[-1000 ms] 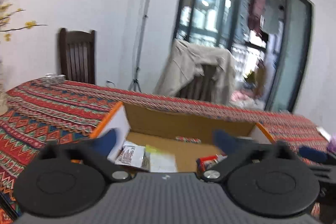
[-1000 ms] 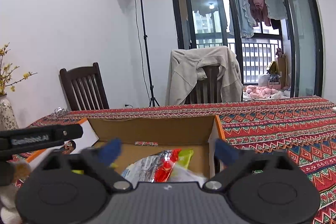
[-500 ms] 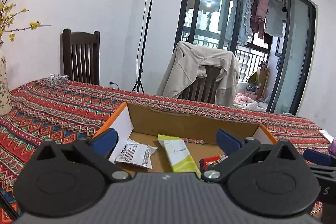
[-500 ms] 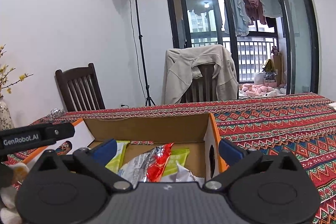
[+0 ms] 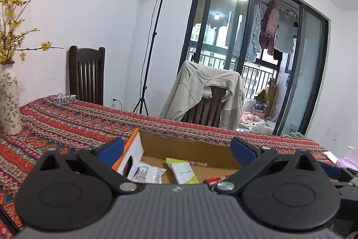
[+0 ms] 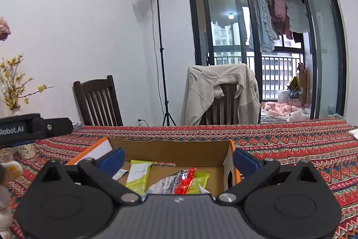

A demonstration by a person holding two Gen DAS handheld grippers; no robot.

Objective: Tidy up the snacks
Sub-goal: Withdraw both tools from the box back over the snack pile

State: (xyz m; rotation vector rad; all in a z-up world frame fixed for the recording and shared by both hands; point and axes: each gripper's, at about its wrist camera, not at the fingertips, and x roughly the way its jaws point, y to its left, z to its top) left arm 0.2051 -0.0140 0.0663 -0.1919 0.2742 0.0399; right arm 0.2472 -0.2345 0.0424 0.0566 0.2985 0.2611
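Observation:
An open cardboard box [image 5: 185, 147] [image 6: 170, 150] with orange and white flaps sits on the patterned tablecloth. Inside lie a green-and-white snack packet [image 5: 182, 170] [image 6: 138, 175], a white printed packet [image 5: 146, 174], and a red and silver wrapper [image 6: 183, 179] over a green packet [image 6: 200, 178]. My left gripper [image 5: 176, 152] is open and empty, above the near side of the box. My right gripper [image 6: 177, 158] is open and empty, also above the near side. The left gripper's body [image 6: 33, 127] shows at the left of the right wrist view.
The table [image 5: 67, 122] carries a flowered vase [image 5: 7, 104] at the left and a small wrapped item [image 5: 64, 99] at the far edge. Two chairs [image 6: 98, 102], one draped with a beige jacket [image 6: 221, 91], and a lamp stand [image 6: 162, 73] are behind the table.
Both grippers have tilted upward and pulled back a little, so the box sits lower in both views. The green-and-white packet now lies in the box. Both stay open.

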